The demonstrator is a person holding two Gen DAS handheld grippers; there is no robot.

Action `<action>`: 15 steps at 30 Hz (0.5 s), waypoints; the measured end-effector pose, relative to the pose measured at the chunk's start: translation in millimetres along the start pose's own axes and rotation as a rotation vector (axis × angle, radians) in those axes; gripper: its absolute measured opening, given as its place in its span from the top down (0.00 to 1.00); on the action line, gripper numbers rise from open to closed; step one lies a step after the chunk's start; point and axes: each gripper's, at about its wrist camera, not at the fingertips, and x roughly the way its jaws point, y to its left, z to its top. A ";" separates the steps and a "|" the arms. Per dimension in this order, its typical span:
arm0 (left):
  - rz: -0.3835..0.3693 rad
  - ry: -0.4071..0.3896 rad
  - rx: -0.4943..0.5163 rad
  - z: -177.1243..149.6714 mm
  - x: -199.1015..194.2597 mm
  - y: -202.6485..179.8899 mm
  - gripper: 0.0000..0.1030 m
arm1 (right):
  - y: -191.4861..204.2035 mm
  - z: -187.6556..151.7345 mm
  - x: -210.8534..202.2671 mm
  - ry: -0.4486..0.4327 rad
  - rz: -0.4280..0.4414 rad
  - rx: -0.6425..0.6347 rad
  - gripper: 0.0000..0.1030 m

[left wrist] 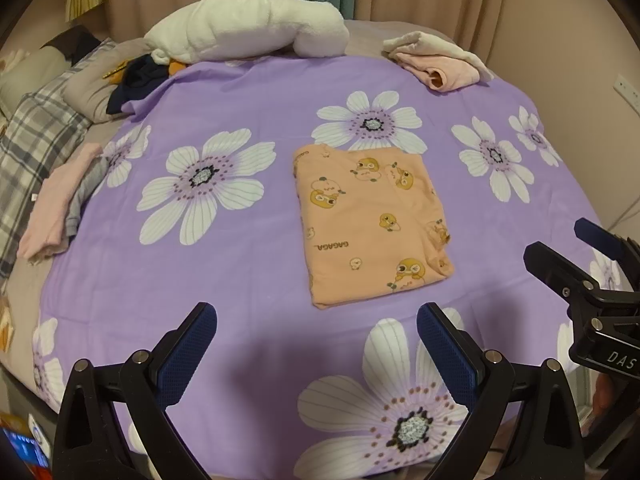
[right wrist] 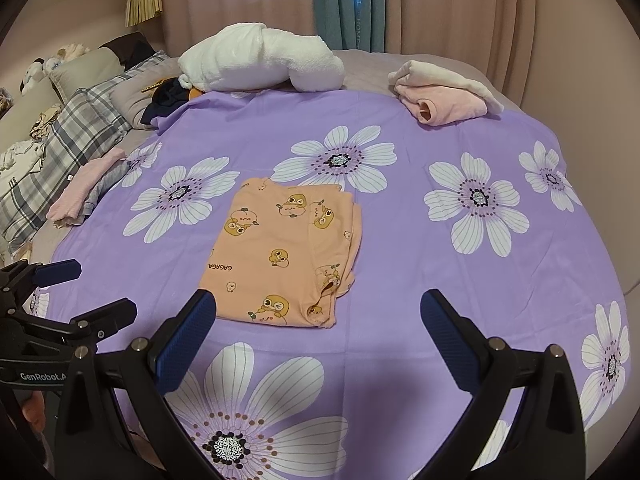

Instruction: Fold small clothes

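Both tongs gaping, empty | left tongs | right tongs | folded orange garment ahead, apparently untouched

Bed under purple floral sheet, plaid pillow at left, pink curtains with teal curtain behind, white wall socket, dim indoor light.

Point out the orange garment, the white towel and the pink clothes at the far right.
Orange garment point(left wrist: 372, 224), left wrist view, its middle.
White towel point(right wrist: 260, 62), right wrist view, its top.
Pink clothes point(right wrist: 444, 98), right wrist view, pink fold.
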 end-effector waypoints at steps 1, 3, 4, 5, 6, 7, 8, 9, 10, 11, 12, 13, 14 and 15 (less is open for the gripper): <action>0.000 0.000 0.000 -0.1 0.0 0.0 0.04 | -0.2 0.2 0.2 0.000 0.001 0.001 0.00; 0.000 0.001 0.001 0.0 -0.1 -0.1 0.04 | 0.6 -0.5 -0.1 0.001 -0.001 0.001 0.00; 0.000 0.001 0.001 -0.1 -0.2 -0.2 0.04 | 0.4 -0.2 0.1 0.001 0.000 0.002 0.00; 0.001 0.001 0.001 -0.1 -0.2 -0.3 0.04 | 0.4 -0.2 0.1 0.001 0.000 0.002 0.00; 0.001 0.001 0.000 -0.2 -0.4 -0.5 0.04 | 0.4 0.0 0.3 0.001 0.000 0.001 0.00; 0.001 0.001 0.000 -0.5 -0.5 -0.4 0.04 | 0.4 -0.1 0.2 0.001 -0.001 0.000 0.00; 0.000 0.001 -0.001 -0.1 -0.4 -0.5 0.04 | 0.5 -0.4 -0.1 0.001 0.000 0.001 0.00; 0.001 0.000 -0.001 -0.1 -0.5 -0.6 0.04 | 0.6 -0.4 0.0 0.000 0.001 0.000 0.00; 0.003 0.000 -0.001 -0.2 -0.5 -0.6 0.04 | 0.1 0.3 0.4 0.001 0.001 0.000 0.00; 0.003 0.001 -0.001 0.1 -0.4 -0.3 0.04 | 0.7 -0.4 0.0 0.001 -0.001 0.001 0.00; 0.001 0.001 -0.001 0.2 0.2 0.0 0.04 | 0.8 -0.5 -0.1 0.001 0.000 0.001 0.00; -0.001 0.001 -0.002 -0.3 0.2 0.1 0.04 | 0.7 -0.4 -0.1 0.000 0.000 0.001 0.00; 0.000 0.001 0.000 0.2 0.3 0.0 0.04 | 0.7 -0.3 -0.1 0.001 0.000 0.001 0.00; 0.003 0.000 0.000 0.1 0.3 -0.2 0.04 | 0.7 -0.4 0.0 0.001 0.000 0.001 0.00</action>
